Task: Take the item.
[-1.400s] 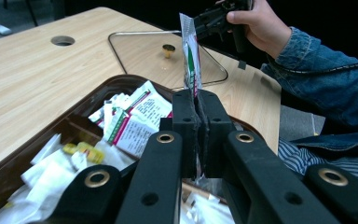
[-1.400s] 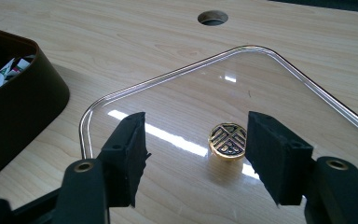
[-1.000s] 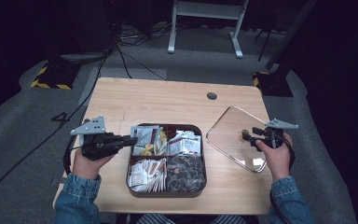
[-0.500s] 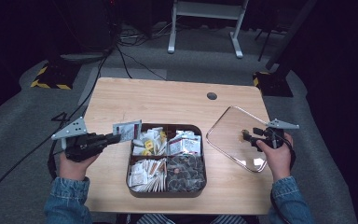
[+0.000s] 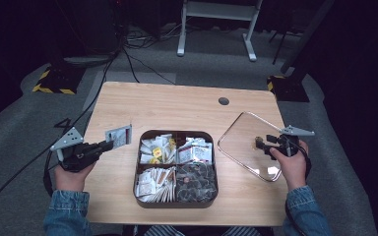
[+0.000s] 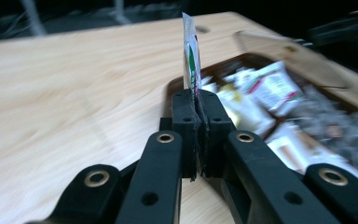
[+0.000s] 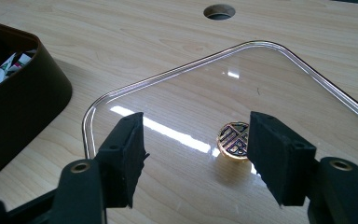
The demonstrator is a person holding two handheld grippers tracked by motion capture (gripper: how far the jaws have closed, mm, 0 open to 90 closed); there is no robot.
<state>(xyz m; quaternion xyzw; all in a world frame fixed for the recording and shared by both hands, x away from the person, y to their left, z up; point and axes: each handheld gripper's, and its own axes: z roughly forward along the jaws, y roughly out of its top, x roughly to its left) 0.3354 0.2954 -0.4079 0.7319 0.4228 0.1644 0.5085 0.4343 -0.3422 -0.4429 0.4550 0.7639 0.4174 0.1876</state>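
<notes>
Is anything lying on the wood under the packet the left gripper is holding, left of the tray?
Nothing visible. The left gripper is shut on a small white printed sachet, held upright over bare light wooden tabletop just left of the dark brown four-compartment tray. No object lies on that stretch.

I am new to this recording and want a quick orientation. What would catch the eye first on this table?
The dark brown four-compartment tray, full of small packets, sits at the middle of the wooden table. To its left, the left gripper is shut on a small white sachet, held upright above the wood. At the right, the clear rounded-square lid with a gold knob lies flat, and the right gripper stands open around that knob.
</notes>
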